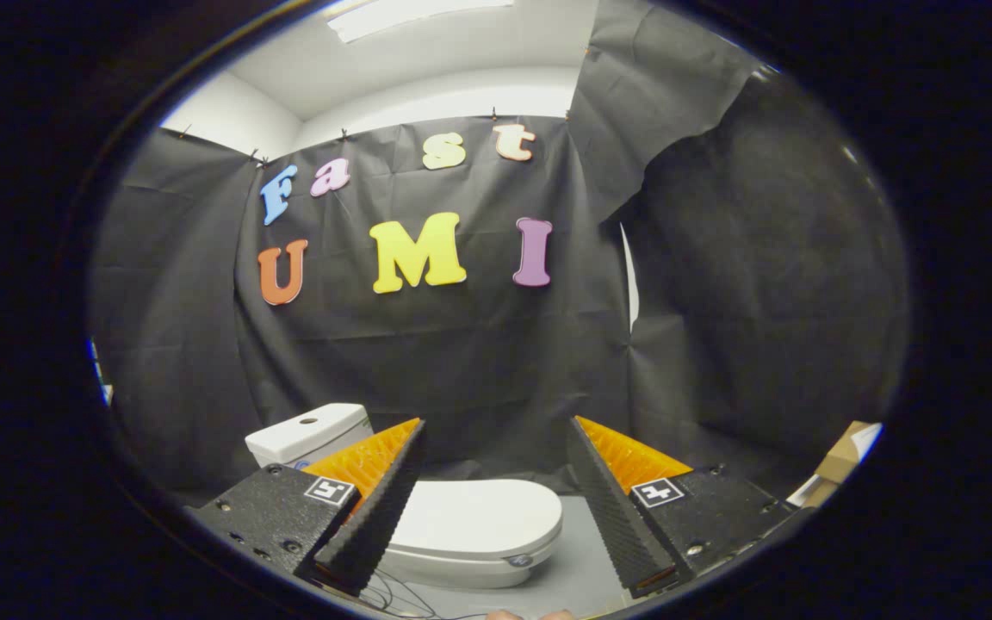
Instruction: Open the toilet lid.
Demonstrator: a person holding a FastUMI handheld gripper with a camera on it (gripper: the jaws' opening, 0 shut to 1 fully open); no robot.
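The gripper [496,430] has its fingers spread wide apart, holding nothing. The toilet lid [479,517] lies closed on the bowl, between and below the fingers, with the white tank [306,433] behind the left finger

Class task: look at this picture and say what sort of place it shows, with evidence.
Probably a mock bathroom in a recording booth: a toilet with its lid closed, its tank behind, black cloth walls. The gripper jaws stand open, nothing between.

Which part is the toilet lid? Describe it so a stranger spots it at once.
Before the black cloth wall stands a white toilet with a boxy white tank. The smooth, white oval lid lies shut, flat, ahead of the open gripper, between its fingers.
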